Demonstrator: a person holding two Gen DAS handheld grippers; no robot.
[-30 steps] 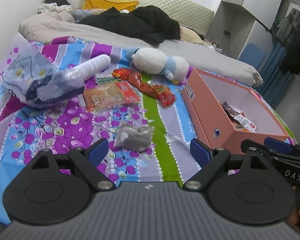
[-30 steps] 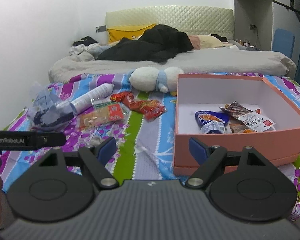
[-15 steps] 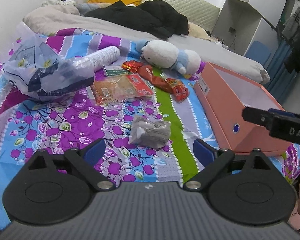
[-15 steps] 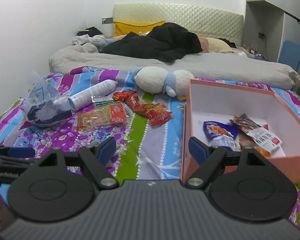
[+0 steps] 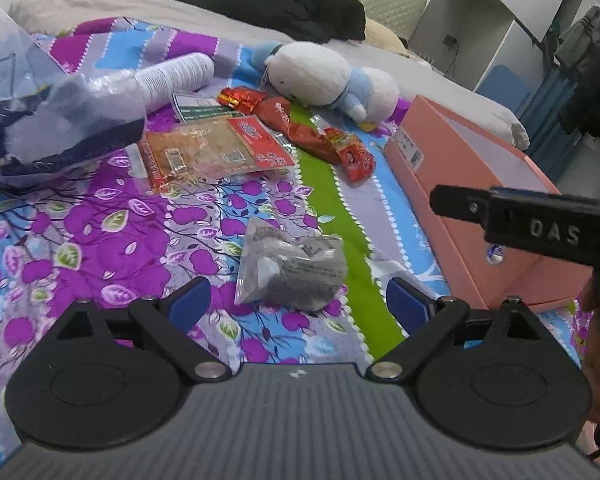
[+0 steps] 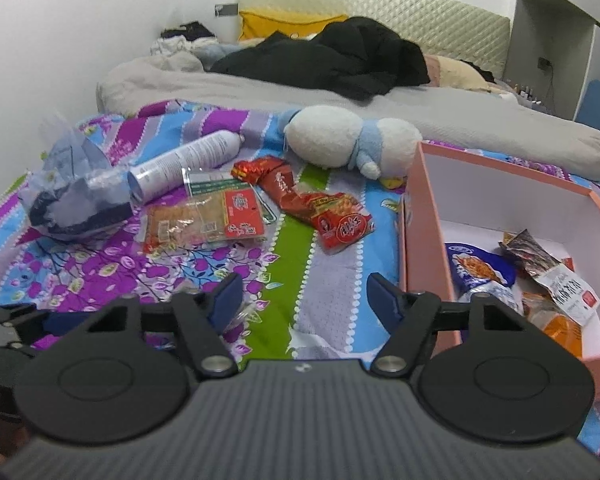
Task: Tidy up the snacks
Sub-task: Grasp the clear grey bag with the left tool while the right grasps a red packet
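A grey crumpled snack packet (image 5: 292,268) lies on the flowered bedspread just beyond my left gripper (image 5: 296,304), which is open and wide with nothing touching its pads. My right gripper (image 6: 306,294) hovers over bare bedspread beside the pink box (image 6: 420,216); its jaws are closing with nothing between them. The box holds a blue packet (image 6: 480,272) and a brown-and-white packet (image 6: 548,268). On the bed lie an orange packet with a red label (image 5: 212,152) (image 6: 204,220) and a string of red packets (image 5: 312,136) (image 6: 320,208).
A white and blue plush toy (image 6: 352,140), a white bottle (image 6: 184,164) and a clear plastic bag (image 6: 72,200) lie behind the snacks. A black coat (image 6: 332,56) rests on the grey duvet. The right tool's black arm (image 5: 540,220) crosses the left wrist view over the pink box (image 5: 460,184).
Both grippers have moved forward and lower over the bed. The grey packet now sits close in front of the left fingers. The right jaws have narrowed.
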